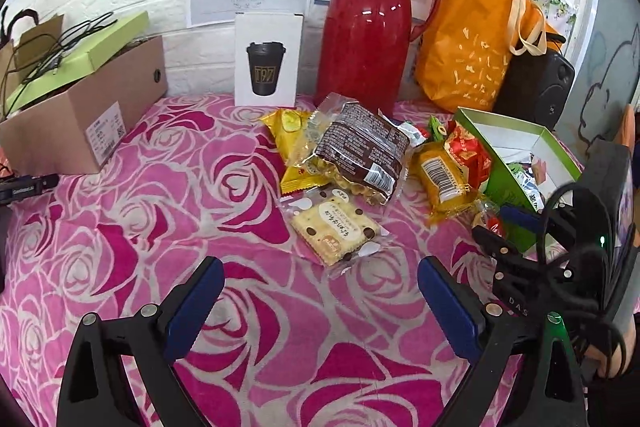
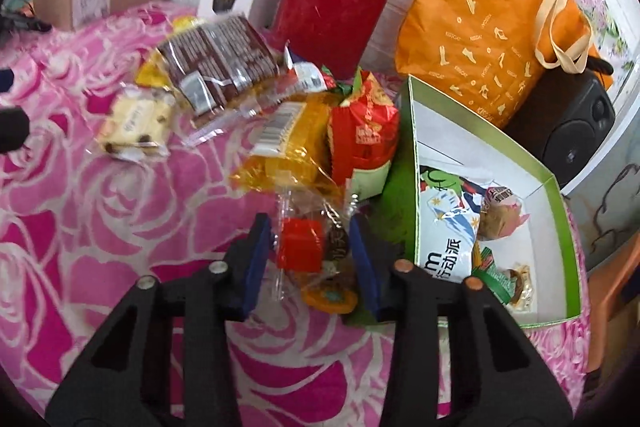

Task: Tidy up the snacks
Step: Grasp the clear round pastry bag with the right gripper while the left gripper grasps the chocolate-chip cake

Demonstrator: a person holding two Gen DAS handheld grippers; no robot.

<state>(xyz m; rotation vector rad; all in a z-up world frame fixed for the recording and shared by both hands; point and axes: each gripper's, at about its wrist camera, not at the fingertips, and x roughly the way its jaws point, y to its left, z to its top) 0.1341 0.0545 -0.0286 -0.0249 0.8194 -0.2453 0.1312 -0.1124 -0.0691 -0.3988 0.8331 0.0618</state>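
A pile of snack packets lies on the pink rose cloth: a brown packet [image 1: 362, 153], a cracker packet [image 1: 335, 229], yellow packets [image 1: 442, 179] and a red one [image 2: 362, 135]. A green-rimmed white box [image 2: 554, 211] to their right holds several snacks. My right gripper [image 2: 310, 253] is shut on a small clear packet with a red label [image 2: 300, 249], just left of the box; it also shows in the left wrist view [image 1: 500, 223]. My left gripper [image 1: 320, 291] is open and empty above the cloth, in front of the cracker packet.
A red thermos jug [image 1: 368, 31], a white cup box [image 1: 267, 61] and an orange tote bag [image 1: 476, 31] stand at the back by the wall. A cardboard box [image 1: 80, 107] sits at the left. A black speaker [image 1: 536, 87] stands behind the green box.
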